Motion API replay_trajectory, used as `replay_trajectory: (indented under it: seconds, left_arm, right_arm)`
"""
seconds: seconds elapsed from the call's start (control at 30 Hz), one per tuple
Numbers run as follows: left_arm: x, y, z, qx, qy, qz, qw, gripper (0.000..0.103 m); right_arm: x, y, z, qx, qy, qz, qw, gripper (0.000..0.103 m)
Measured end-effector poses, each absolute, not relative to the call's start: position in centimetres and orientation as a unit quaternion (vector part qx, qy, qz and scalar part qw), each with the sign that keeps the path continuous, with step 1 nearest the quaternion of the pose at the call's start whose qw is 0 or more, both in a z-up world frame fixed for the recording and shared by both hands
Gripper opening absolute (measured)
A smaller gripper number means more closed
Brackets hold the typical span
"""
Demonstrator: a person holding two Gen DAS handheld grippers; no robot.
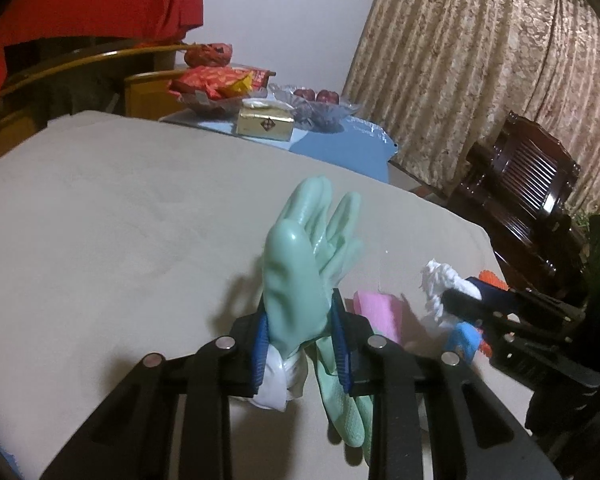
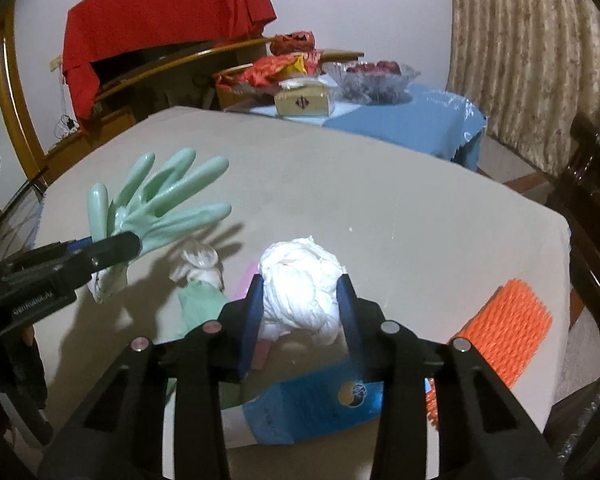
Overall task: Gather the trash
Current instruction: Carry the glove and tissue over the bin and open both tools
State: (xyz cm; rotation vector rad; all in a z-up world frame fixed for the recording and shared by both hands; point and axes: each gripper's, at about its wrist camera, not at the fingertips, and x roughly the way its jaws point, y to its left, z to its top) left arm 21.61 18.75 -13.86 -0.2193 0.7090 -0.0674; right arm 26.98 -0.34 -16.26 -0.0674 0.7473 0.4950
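Left gripper clamped on green rubber glove, raised above the beige table. Right gripper squeezing white crumpled tissue. Both probably light, soft, floppy; best pinched mid-bulk, the glove perhaps slippery.

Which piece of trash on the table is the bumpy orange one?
The orange foam net, lying at the right edge of the beige table. It has a ribbed mesh surface; the crumpled white tissue and green glove do not.
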Motion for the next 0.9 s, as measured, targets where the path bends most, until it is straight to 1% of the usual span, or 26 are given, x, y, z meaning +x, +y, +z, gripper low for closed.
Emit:
replay_trajectory:
  seconds: [0.2, 0.5, 0.9]
  left_arm:
    - [20.8, 18.9, -12.2, -0.105, 0.333, -0.021, 0.937, 0.027]
    - [19.2, 17.9, -9.2, -0.101, 0.312, -0.026, 0.944, 0.027]
    - [17.8, 10.3, -6.8, -0.082, 0.310, -0.093, 0.943, 0.027]
  right_arm:
    - [26.0, -1.8, -14.2, -0.025, 0.344, 0.230, 0.910, 0.036]
    - [23.7, -6.9, -10.7, -0.009, 0.318, 0.197, 0.927, 0.036]
    - [19.0, -16.1, -7.8, 0.003, 0.305, 0.118, 0.945, 0.036]
